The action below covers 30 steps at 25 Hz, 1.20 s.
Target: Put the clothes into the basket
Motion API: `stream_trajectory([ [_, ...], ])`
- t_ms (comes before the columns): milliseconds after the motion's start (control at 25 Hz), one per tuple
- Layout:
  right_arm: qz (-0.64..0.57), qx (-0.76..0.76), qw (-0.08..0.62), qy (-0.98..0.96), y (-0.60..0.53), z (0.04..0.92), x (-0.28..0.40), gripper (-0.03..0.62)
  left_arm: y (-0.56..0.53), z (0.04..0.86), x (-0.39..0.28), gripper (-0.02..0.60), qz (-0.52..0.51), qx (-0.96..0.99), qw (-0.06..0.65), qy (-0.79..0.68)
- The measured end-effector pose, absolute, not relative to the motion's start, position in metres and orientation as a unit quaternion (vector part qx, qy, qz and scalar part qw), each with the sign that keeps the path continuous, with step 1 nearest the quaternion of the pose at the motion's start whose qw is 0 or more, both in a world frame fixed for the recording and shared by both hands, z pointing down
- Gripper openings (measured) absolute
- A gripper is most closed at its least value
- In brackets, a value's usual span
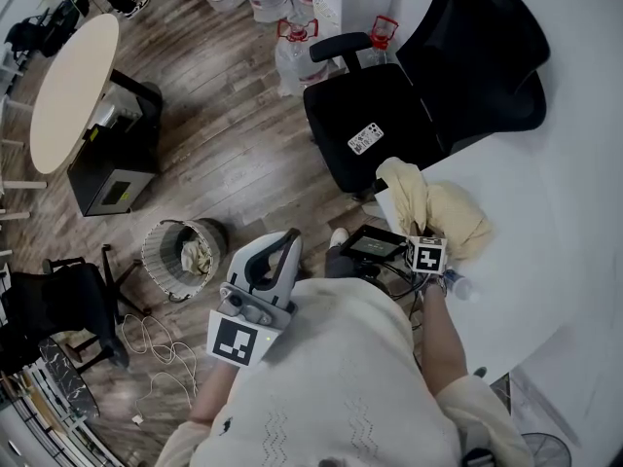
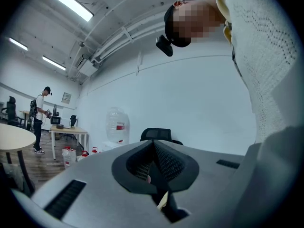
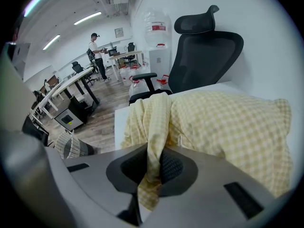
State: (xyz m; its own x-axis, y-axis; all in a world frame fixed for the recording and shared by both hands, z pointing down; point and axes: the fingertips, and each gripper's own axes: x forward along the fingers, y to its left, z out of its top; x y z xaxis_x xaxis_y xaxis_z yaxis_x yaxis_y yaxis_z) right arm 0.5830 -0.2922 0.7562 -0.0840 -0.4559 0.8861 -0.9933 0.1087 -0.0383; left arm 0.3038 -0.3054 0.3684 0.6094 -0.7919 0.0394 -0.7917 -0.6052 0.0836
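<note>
The right gripper had its jaws drawn in narrow on a hanging fold of the yellow checked garment, with the cloth pinched between the pads and a tail of it falling below them. The rest of the garment lay bunched on the white counter, near the corner closest to the black office chair. The left gripper pointed out level across the room with its jaws together and nothing between them. The basket stood on the wooden floor well apart from the counter, over on the person's left, and already had a pale cloth in it. The grab looked made but the lift not yet begun, so most of the task was still ahead. The main risk was the bite itself. Only one thin fold was caught, and the weight of the whole garment coming off the counter could have pulled that fold out through the pads. A second risk was the carry: the garment would have hung long from a single pinch and had to pass the chair, where a trailing end could have snagged on an armrest or dragged along the floor. At the basket, an early release could have left cloth draped over the rim or lying beside it, near the loose white cable on the floor.
</note>
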Motion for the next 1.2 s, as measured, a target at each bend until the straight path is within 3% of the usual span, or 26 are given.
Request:
stream_trajectory([
  [1200,0.32,0.658,0.235,-0.64,-0.312,0.655,0.608,0.043,-0.273,0.358,0.286,0.02,-0.016,0.897,0.046,-0.439],
])
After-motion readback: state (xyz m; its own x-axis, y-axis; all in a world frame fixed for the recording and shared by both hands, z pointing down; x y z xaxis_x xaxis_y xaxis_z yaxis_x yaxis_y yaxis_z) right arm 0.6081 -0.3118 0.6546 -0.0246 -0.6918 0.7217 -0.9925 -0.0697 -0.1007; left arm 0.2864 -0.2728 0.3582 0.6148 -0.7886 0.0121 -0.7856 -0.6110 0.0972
